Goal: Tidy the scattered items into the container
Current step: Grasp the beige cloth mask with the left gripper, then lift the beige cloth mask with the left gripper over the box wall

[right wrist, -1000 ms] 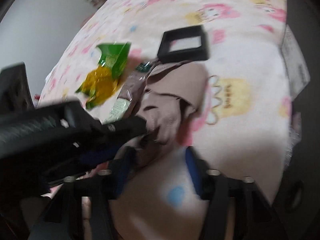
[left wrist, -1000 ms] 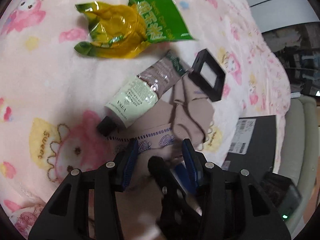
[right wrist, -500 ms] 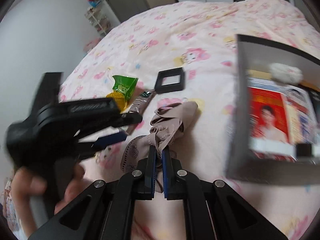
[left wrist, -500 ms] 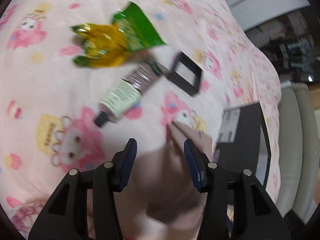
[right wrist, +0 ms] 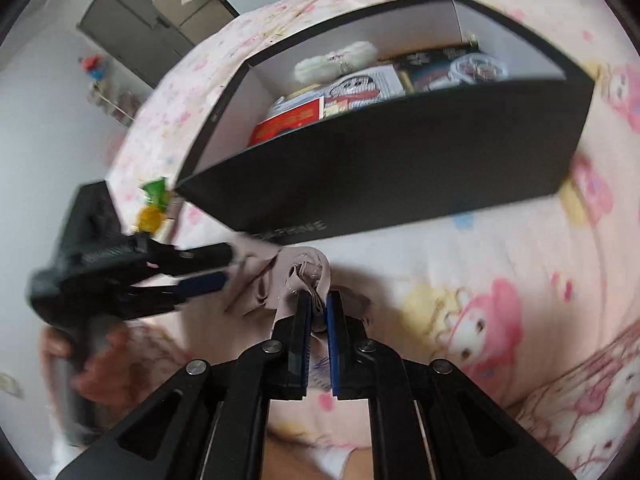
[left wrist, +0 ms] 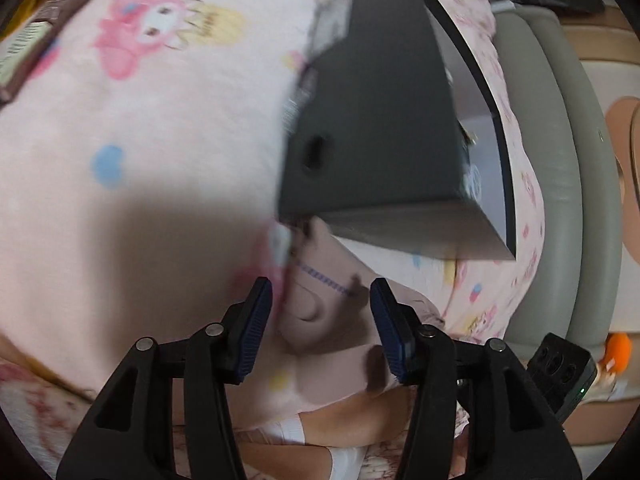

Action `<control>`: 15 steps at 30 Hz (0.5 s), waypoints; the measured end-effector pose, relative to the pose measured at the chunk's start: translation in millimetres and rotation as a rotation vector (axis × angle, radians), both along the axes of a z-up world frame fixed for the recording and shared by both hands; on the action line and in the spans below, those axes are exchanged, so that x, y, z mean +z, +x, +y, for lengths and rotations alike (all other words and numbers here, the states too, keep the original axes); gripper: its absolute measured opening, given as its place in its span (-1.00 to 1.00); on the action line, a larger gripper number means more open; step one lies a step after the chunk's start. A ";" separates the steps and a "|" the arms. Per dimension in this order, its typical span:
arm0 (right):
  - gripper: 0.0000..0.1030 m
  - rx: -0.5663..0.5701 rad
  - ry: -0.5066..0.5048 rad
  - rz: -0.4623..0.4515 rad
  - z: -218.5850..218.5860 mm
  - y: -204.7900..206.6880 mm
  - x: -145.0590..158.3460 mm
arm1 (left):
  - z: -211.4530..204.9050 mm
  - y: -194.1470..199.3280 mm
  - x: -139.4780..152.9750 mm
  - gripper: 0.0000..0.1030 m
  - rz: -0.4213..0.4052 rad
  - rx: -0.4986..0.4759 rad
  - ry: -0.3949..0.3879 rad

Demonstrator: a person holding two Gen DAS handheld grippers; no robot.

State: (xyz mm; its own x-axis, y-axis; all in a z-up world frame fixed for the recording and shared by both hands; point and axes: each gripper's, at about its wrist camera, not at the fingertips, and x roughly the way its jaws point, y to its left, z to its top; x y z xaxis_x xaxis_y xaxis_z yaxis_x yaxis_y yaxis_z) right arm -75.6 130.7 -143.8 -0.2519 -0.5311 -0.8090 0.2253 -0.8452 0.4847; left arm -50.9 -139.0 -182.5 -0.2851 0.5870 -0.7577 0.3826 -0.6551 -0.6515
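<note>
While my right tool (right wrist: 319, 312) pinched the limp beige sock (right wrist: 304, 276) by its bunched cuff, it drooped lightly; my left tool (left wrist: 322, 320) was opening, empty.

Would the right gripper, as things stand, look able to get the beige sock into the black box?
Probably yes. The right gripper grips the beige sock just before the black box, whose top is open; only its near wall must be cleared.
</note>
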 end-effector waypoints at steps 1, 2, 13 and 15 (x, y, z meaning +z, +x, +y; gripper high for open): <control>-0.83 0.011 -0.024 -0.007 0.0 1.7 0.2 | 0.2 -1.0 0.7 0.05 0.003 -0.003 0.003; -0.76 0.023 -0.027 -0.001 -1.4 5.0 0.2 | -2.1 -1.2 2.3 0.05 0.008 0.011 -0.008; -0.08 0.035 0.132 -0.036 -10.8 14.3 -50.9 | 42.6 -7.4 17.8 -0.66 0.049 -0.195 -0.307; -0.44 0.029 0.134 -0.002 -10.9 17.3 -52.1 | 40.2 -4.5 24.6 -0.88 0.087 -0.190 -0.300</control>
State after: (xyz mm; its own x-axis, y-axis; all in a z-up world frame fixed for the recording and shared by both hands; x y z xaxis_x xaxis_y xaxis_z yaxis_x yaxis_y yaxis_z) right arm -58.3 119.9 -196.0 -0.2365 -0.4251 -0.8737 0.2503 -0.8955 0.3680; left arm -55.3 -98.7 -157.9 -0.2631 0.3908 -0.8821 0.1876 -0.8761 -0.4441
